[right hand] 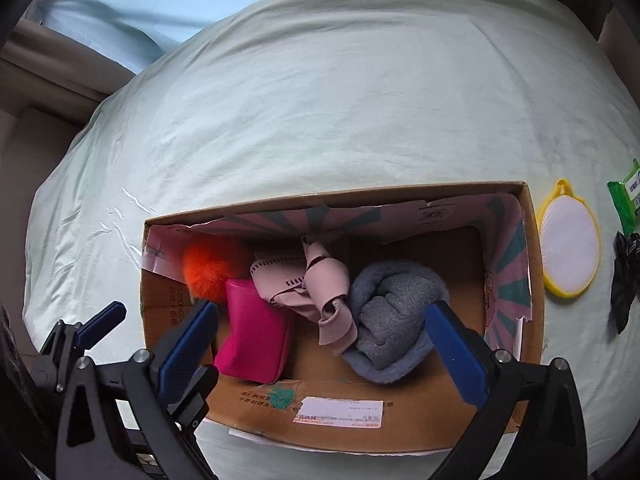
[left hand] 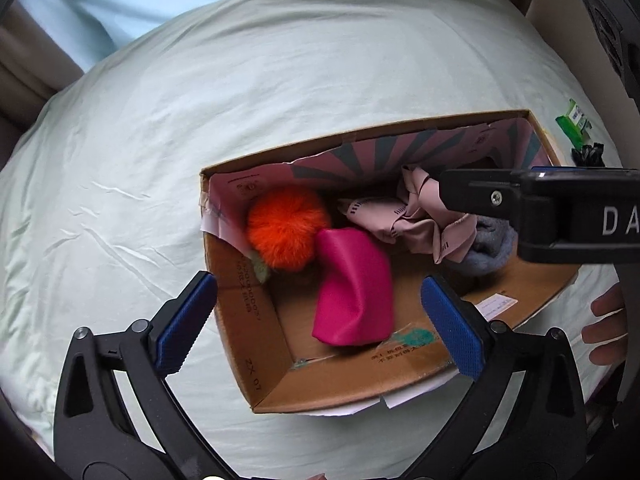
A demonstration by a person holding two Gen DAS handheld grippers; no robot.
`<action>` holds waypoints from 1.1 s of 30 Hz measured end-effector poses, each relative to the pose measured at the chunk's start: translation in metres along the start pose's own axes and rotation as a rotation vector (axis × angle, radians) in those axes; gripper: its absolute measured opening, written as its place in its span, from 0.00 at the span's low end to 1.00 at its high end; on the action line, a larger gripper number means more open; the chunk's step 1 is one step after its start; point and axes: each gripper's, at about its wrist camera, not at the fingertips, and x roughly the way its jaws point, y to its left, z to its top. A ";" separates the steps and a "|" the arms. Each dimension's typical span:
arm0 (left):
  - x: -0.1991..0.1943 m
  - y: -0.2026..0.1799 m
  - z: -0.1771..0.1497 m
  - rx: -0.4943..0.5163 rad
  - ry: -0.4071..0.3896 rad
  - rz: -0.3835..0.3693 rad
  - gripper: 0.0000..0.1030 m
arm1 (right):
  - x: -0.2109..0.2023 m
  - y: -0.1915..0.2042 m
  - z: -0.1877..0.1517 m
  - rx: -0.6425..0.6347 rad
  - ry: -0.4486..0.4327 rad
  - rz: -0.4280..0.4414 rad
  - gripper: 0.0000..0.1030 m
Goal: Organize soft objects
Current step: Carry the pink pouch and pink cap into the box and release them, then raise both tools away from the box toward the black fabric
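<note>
An open cardboard box [left hand: 256,344] [right hand: 532,240] sits on a pale green bed sheet. Inside lie an orange fluffy ball [left hand: 286,226] [right hand: 208,268], a magenta pouch [left hand: 354,288] [right hand: 254,334], a crumpled pink cloth [left hand: 416,216] [right hand: 316,284] and a grey fleece bundle [left hand: 486,248] [right hand: 390,312]. My left gripper [left hand: 320,324] is open and empty above the box's near left part, over the pouch. My right gripper [right hand: 334,348] is open and empty above the box, over the pink cloth and grey bundle. Its side shows in the left wrist view [left hand: 540,212].
A yellow-rimmed white round pad [right hand: 568,244] lies on the sheet right of the box. A green packet [right hand: 628,196] [left hand: 574,120] and a black crumpled item [right hand: 624,280] [left hand: 588,156] lie further right. A light blue pillow [right hand: 160,4] is at the back.
</note>
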 end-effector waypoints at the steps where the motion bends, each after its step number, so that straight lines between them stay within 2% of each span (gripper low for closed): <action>1: -0.001 0.000 -0.001 -0.001 -0.002 -0.006 0.98 | -0.002 -0.001 -0.001 0.005 -0.006 0.005 1.00; 10: -0.028 0.005 -0.001 -0.011 -0.040 0.012 0.98 | -0.028 0.007 -0.005 -0.034 -0.060 -0.002 1.00; 18: -0.075 0.013 -0.009 -0.050 -0.105 0.039 0.98 | -0.070 0.026 -0.018 -0.094 -0.137 -0.033 1.00; 24: -0.119 0.025 -0.020 -0.117 -0.144 0.041 0.98 | -0.116 0.044 -0.036 -0.145 -0.205 -0.054 1.00; 27: -0.147 0.030 -0.028 -0.143 -0.196 0.058 0.98 | -0.146 0.053 -0.051 -0.181 -0.243 -0.085 1.00; 33: -0.204 0.027 -0.042 -0.143 -0.295 0.093 0.98 | -0.206 0.055 -0.078 -0.173 -0.341 -0.101 1.00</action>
